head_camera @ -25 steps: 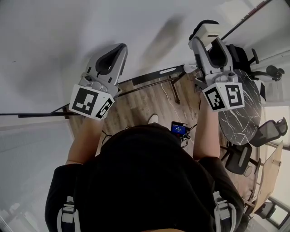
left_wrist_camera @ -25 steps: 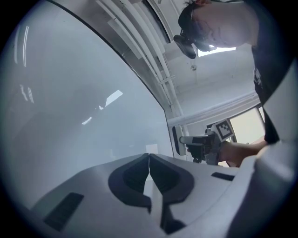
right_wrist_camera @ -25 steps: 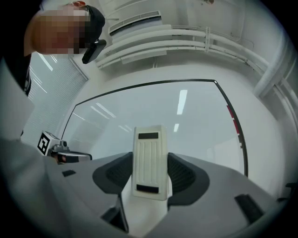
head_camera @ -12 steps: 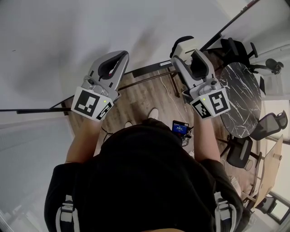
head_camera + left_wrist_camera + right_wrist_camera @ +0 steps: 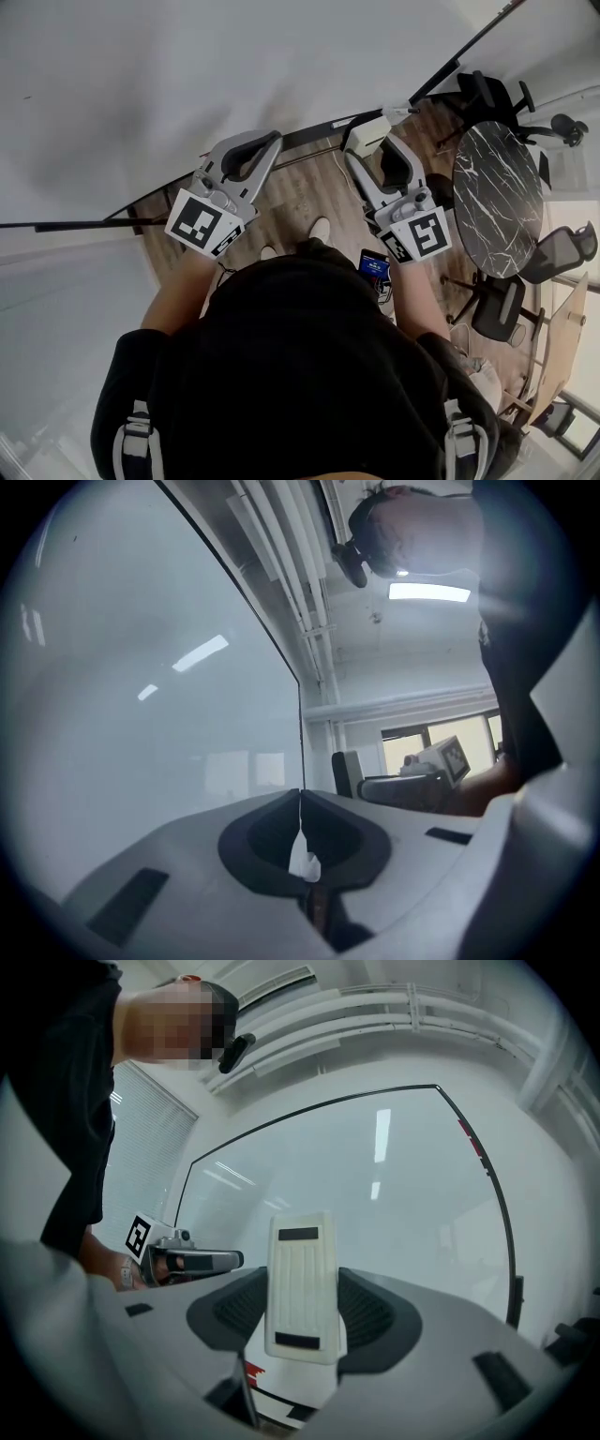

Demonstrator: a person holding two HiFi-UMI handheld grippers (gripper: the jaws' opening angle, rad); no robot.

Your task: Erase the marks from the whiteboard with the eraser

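— Far left?
— The whiteboard (image 5: pixel 141 84), filling the upper left of the head view, with a thin black border along its lower edge.

— Next along?
— The left tongs (image 5: pixel 265 142), held near that lower border, above the wooden floor (image 5: pixel 291 202). Shut tip to tip in the left gripper view, gripping nothing, with the board's edge running up just beyond the tips.

— And right of those?
— The right tongs (image 5: pixel 370 150), clamped on the eraser (image 5: pixel 367 131). In the right gripper view, a cream ribbed block standing upright between the dark pads (image 5: pixel 375 1312), the whiteboard behind it. In the head view, close to the board's lower border; touching it or just off it, impossible to tell.

— Further right?
— A round marble tabletop (image 5: pixel 497 197), well apart from both tongs, with black chairs (image 5: pixel 558 258) beside it.
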